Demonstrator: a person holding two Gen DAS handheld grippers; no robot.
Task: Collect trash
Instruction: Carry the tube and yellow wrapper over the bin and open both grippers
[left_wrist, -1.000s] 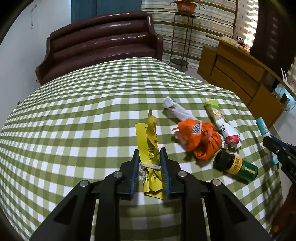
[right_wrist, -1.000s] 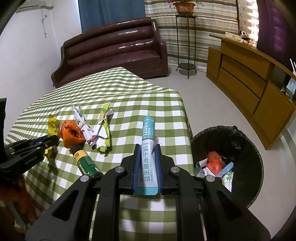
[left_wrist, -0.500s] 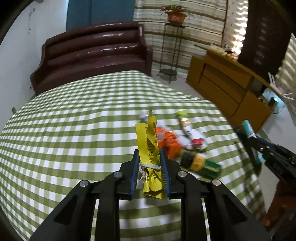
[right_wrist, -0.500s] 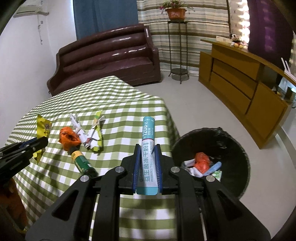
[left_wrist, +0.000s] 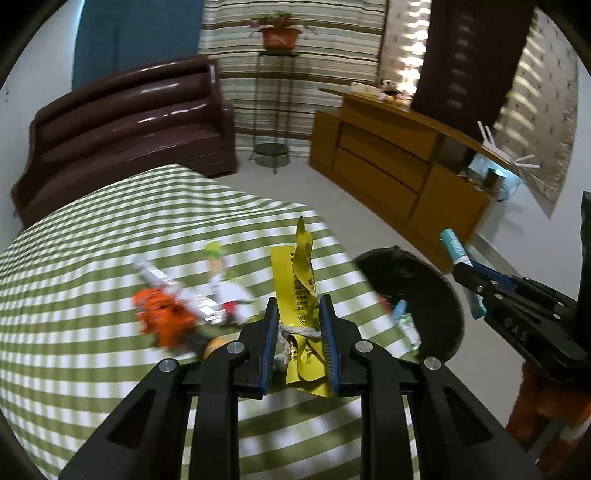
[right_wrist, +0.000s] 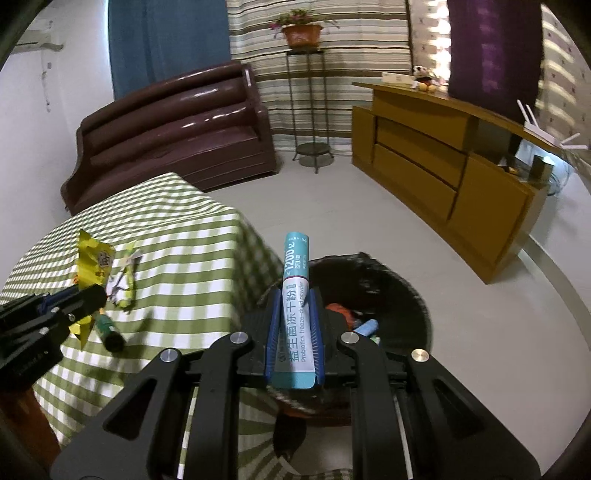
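Green-and-white checked tablecloth (right_wrist: 192, 258) — yellow wrapper (left_wrist: 299, 280), teal-and-white sachet (right_wrist: 295, 291) (black bin (right_wrist: 406, 295))

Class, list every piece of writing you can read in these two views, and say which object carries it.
"1200亿 CFU": teal sachet, upper band.
"益生菌冻干粉": same sachet, white part.
"Probiotics freeze-dried powder": same sachet, small print.
"OAS": right gripper, on its body.
Yellow wrapper in the left gripper: print too blurred to read.

Below me the counter (right_wrist: 192, 258) wears a green-and-white checked cloth. On it lie a crumpled orange bag (left_wrist: 162, 319), white and green wrappers (right_wrist: 125, 284) and a dark green bottle (right_wrist: 109, 330). A black bin (right_wrist: 399, 295) stands on the floor (right_wrist: 480, 350) just beside the counter.
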